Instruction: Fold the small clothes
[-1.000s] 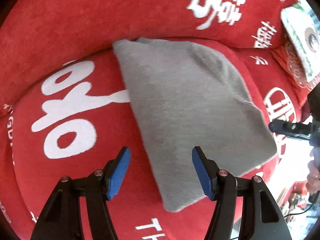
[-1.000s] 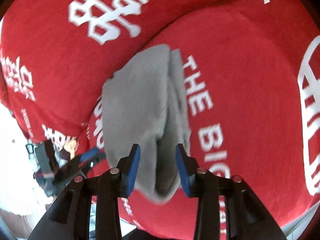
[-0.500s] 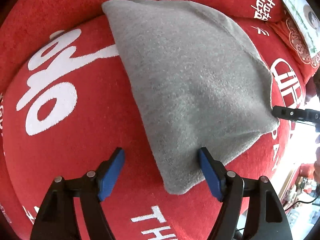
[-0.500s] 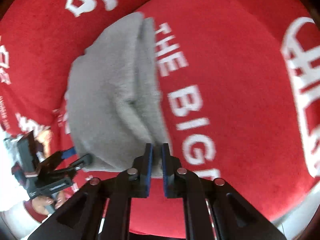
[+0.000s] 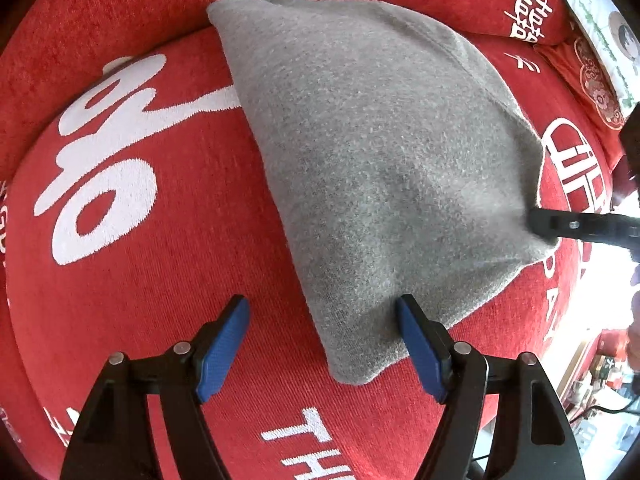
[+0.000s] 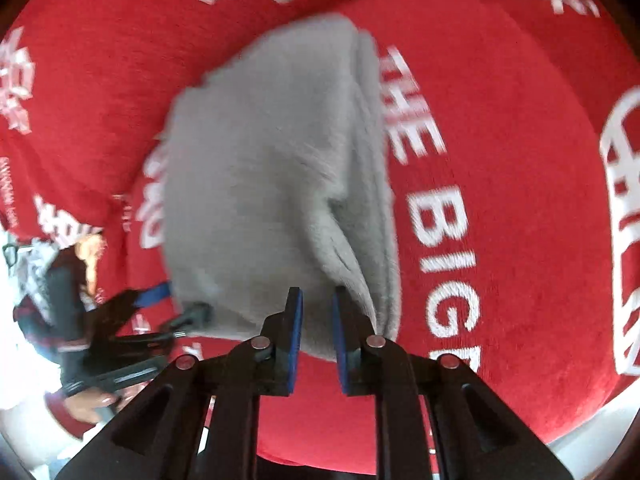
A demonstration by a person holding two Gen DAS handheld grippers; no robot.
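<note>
A grey knit garment (image 5: pixel 380 160) lies folded on a red cushion (image 5: pixel 140 280) printed with white letters. My left gripper (image 5: pixel 322 308) points down at the garment's near corner. Its blue pads are wide apart, the right pad (image 5: pixel 416 344) rests against the cloth edge, and the left one stands over bare cushion. The cloth's right corner is pulled up into a peak by my right gripper (image 5: pixel 538 222). In the right wrist view the garment (image 6: pixel 260 180) bunches into folds between the narrow, still closing jaws of the right gripper (image 6: pixel 316 300). The left gripper (image 6: pixel 176 304) shows at the cloth's far side.
A red back cushion (image 5: pixel 120 20) rises behind the seat. A white patterned item (image 5: pixel 600 20) lies at the upper right. The seat's edge drops off at the right towards room clutter (image 5: pixel 600 380). A person's hand (image 6: pixel 88 400) holds the left gripper.
The left gripper dropped closer to the cloth's corner and widened, then held still. The right gripper's jaws narrowed onto the cloth's edge, and that corner now stands up in a peak.
</note>
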